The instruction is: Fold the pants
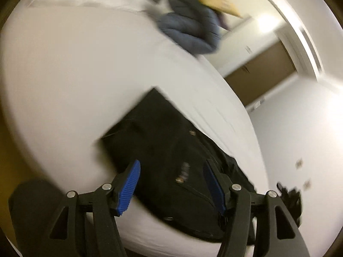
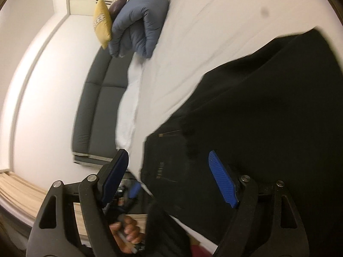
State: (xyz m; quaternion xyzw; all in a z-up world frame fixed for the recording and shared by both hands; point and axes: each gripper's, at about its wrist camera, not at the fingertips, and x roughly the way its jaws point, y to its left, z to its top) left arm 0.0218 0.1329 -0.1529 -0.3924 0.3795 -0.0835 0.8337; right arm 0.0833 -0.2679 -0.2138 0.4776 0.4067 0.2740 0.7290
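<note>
Pants, black and partly folded, lie on the white bed, close to its near edge, and they serve as the landmark for everything else. In the left wrist view they form a dark slab with one squared corner pointing away toward the middle of the mattress, while the rest of the cloth bunches toward the bed's edge; small metal rivets or buttons glint on the fabric, though the blur hides any finer detail. The left tool hangs just above the near part of the pants with its blue pads spread apart, nothing pinched between them. The right tool is likewise spread wide over the pants, its pads clear of the cloth, so the garment rests free on the sheet. In the right wrist view, below the pants, a hand grips the handle of the other tool. Beyond the pants, at the far end of the bed, sits a rolled blue-grey puffy blanket, and touching it on the side away from the pants is a yellow cushion with a dark purple cushion tucked behind. A white pillow lies between the blanket and the pants along the bed's edge, next to a padded grey headboard.
</note>
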